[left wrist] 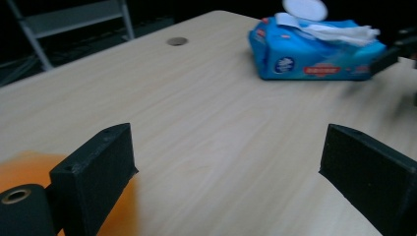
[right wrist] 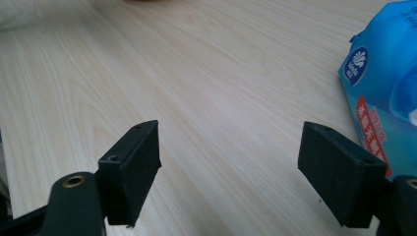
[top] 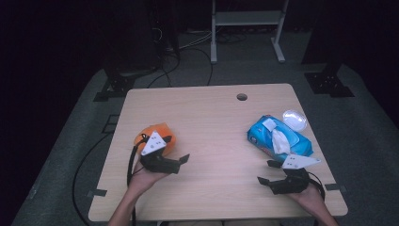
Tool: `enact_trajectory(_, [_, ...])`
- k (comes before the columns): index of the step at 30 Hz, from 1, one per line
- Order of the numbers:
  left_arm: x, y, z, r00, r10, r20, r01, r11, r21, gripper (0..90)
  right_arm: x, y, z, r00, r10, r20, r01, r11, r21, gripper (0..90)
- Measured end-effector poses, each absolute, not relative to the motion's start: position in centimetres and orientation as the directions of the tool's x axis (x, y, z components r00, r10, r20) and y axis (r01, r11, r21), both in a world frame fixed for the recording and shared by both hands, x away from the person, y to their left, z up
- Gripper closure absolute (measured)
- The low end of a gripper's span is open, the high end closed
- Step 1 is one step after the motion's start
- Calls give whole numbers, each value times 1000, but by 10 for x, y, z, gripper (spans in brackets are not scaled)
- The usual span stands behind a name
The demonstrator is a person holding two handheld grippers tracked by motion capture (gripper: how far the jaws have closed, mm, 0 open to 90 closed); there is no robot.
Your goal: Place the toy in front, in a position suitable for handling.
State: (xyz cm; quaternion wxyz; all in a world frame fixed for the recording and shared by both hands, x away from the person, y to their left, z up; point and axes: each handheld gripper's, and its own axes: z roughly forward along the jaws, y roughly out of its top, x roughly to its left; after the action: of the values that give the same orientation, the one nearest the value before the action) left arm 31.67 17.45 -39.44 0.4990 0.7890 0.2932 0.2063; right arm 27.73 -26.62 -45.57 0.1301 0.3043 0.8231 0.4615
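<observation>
A blue pack of wet wipes (top: 277, 139) lies at the table's right, with a white wipe (top: 281, 141) sticking out of its top. An orange object (top: 160, 133) sits at the left. My left gripper (top: 181, 164) is just in front of the orange object, pointing right, open with nothing between its jaws. In the left gripper view the gripper (left wrist: 231, 172) frames bare wood, with the orange object (left wrist: 27, 167) at its lower left and the pack (left wrist: 314, 54) far off. My right gripper (top: 268, 172) stands open in front of the pack (right wrist: 388, 93), which lies just to the right of the open gripper (right wrist: 241, 177).
A round white lid (top: 294, 119) rests behind the wipes pack. The wooden table (top: 211, 122) has a cable hole (top: 242, 97) near its far edge. Cables and a metal stand (top: 247, 28) are on the dark floor beyond.
</observation>
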Motion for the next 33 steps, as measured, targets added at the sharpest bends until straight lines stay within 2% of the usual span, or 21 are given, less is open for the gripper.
enact_trajectory(6, [328, 214, -383, 679, 731, 59, 260, -315, 913, 58, 277, -264, -456, -787, 614, 65, 376, 394, 839, 226])
enact_trajectory(8, [336, 233, -384, 650, 758, 41, 282, -291, 914, 58, 277, -264, -456, -790, 610, 64, 376, 399, 836, 225])
enact_trajectory(12, [347, 248, -389, 624, 781, 27, 311, -280, 908, 57, 277, -262, -456, -794, 604, 65, 374, 402, 836, 225])
enact_trajectory(28, [379, 260, -419, 596, 803, -17, 447, -313, 838, 35, 275, -261, -455, -807, 587, 70, 369, 409, 835, 223])
enact_trajectory(33, [380, 265, -428, 586, 807, -74, 469, -263, 843, 51, 274, -261, -455, -809, 584, 72, 369, 408, 835, 222])
